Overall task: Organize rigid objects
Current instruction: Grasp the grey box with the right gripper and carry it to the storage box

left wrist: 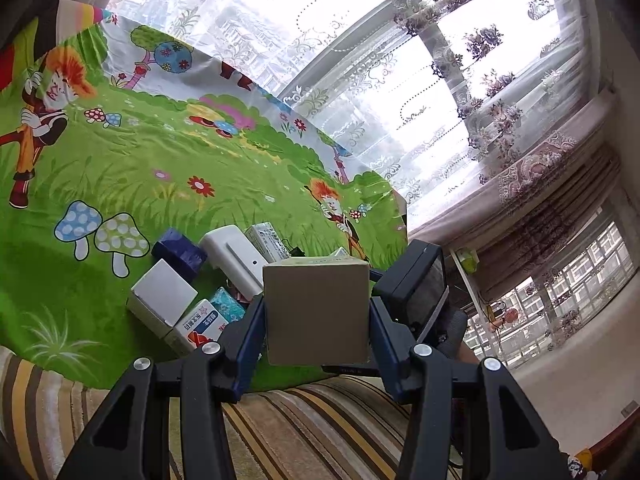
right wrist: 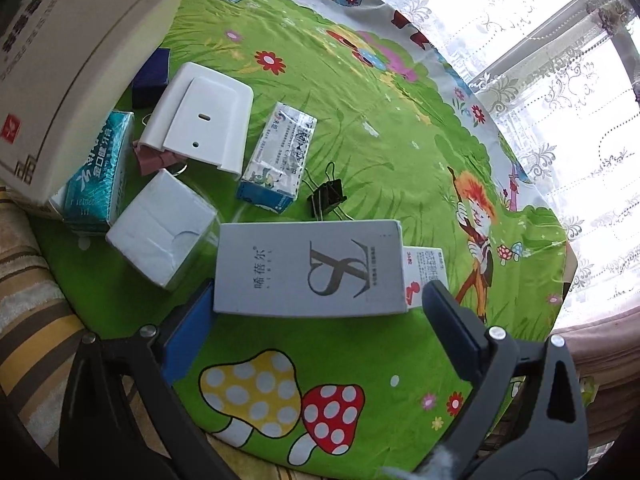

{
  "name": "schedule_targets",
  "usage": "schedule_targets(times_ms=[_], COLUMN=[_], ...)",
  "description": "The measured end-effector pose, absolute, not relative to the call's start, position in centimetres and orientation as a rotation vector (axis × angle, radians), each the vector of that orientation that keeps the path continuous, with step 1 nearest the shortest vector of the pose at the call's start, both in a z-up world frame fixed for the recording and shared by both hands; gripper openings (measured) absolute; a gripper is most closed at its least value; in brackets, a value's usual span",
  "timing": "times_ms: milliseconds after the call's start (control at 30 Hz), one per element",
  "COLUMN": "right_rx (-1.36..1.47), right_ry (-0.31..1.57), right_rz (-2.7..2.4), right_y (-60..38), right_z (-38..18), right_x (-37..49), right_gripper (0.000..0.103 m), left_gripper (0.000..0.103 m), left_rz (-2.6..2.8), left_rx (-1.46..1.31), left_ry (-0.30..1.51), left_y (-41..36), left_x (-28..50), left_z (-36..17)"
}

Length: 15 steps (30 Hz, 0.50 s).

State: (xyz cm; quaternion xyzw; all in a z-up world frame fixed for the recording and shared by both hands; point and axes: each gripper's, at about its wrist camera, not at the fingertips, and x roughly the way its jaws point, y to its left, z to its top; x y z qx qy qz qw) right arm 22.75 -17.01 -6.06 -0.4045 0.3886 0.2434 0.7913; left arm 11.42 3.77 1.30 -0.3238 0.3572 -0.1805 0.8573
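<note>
1. Left gripper [left wrist: 316, 320] clamped on plain brown cardboard box [left wrist: 316, 308], one finger against each side; box held clear of green cartoon-print cloth [left wrist: 140, 160], above its near edge and striped brown-and-yellow cover [left wrist: 312, 420] beneath.
2. Left of held box, loose cluster on cloth: dark blue small box [left wrist: 178, 254], plain white carton [left wrist: 162, 300], red-and-white printed carton [left wrist: 202, 326], teal patterned toothpaste carton [left wrist: 228, 306], long white moulded plastic housing [left wrist: 236, 258], small blue-and-white printed carton [left wrist: 268, 240]. Touching or overlapping, no rows, no stack.
3. Progress, judged: early. One box lifted, destination not visible; everything else unsorted.
4. Right wrist view, far left: large cream box with gold border [right wrist: 76, 64] close to lens, tilted; whether resting on the pile or held up, cannot tell.
5. Centre: white folded-flap carton [right wrist: 160, 228] just beside grey rectangular box with large monogram [right wrist: 308, 268]; black binder clip [right wrist: 326, 196] just beyond it; pink scrap [right wrist: 150, 160] peeking from under the white housing.
6. Right gripper [right wrist: 320, 316] spread wide, fingers flanking the grey box; blue-padded left finger [right wrist: 188, 332] at or touching its left end, right finger well apart. No grip yet.
7. Red-printed carton [right wrist: 424, 268] tucked behind grey box's right end.
8. Obstacles, judged: binder clip and neighbouring cartons crowd the grey box; closing could nudge the red-printed carton.
</note>
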Motion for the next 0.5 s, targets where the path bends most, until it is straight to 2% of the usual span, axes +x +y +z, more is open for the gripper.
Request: schedule_targets(times_ms=[33,267,500], right_rx=[-0.855,-0.805,-0.694], right_ry=[0.839,0.828,0.764], right_rz=[0.523,0.502,0.44], right_y=[-17.1,-18.0,-20.7], right_z=[-6.0,-5.3,-2.0], right_x=[22.9,22.0,18.9], right_gripper=[0.088,0.087,0.087], left_gripper=[0.051,0.051,0.051], left_rz=[-0.378,-0.372,-0.394], left_rx=[-0.682,-0.688,-0.685], left_ry=[0.75,0.75,0.747], left_y=[3.8,3.8,2.9], left_x=[11.4,11.4,11.2], left_z=[1.3,1.1,1.6])
